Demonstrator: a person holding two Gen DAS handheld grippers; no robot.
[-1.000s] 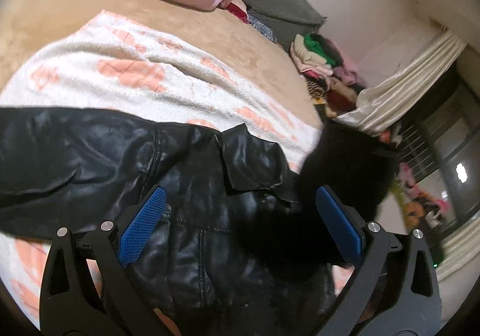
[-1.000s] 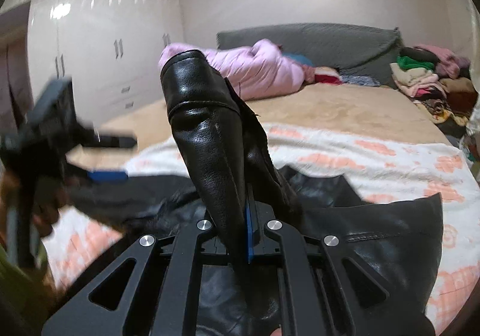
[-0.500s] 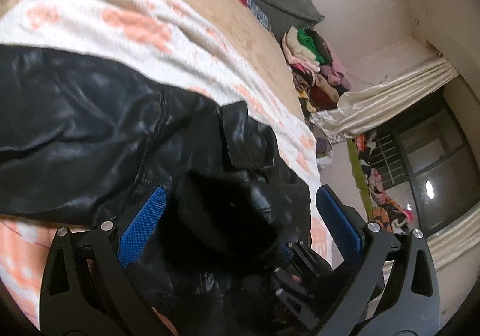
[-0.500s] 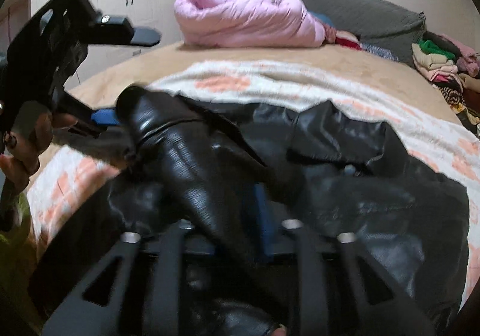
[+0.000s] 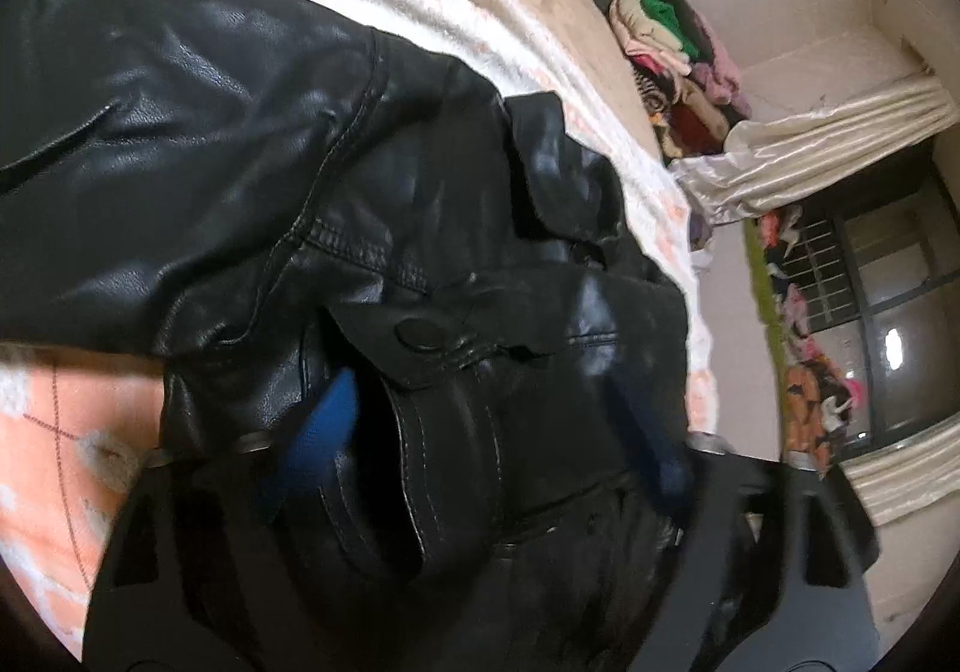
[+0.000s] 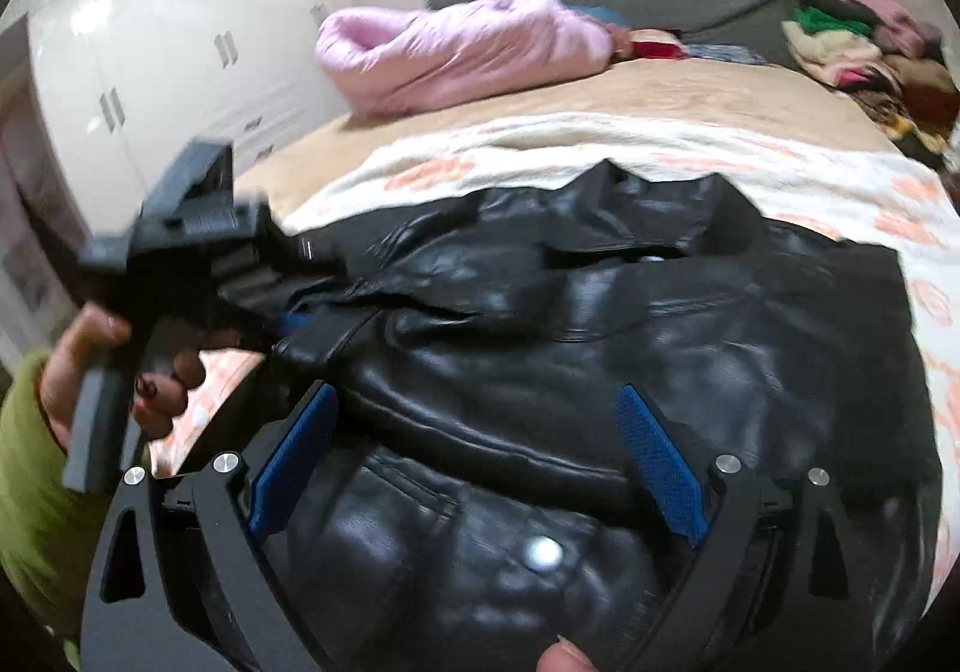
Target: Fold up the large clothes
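- Two grippers work over one black leather jacket (image 6: 600, 348), which lies spread on the flowered blanket (image 6: 810, 162) covering the bed (image 6: 690, 84), collar toward the headboard.
- My right gripper (image 6: 474, 462) hangs low over the jacket's front with its jaws opening; the blue pads stand wide on either side of a sleeve fold and neither presses on it, so I judge the sleeve is now laid across the chest where the fold wants it.
- My left gripper (image 5: 474, 432) is closing around a ridge of leather near a snap flap (image 5: 420, 336). The leather sits between the pads, yet the blur keeps me from saying they pinch it, so I count it as not yet gripped.
- In the right view my left hand (image 6: 90, 372), in a green sleeve (image 6: 30, 492), holds that tool at the jacket's edge, probably to pin the near side while the other releases.
- A pink padded coat (image 6: 456, 48) and a heap of clothes (image 6: 858, 48) wait near the headboard, well apart from this work.
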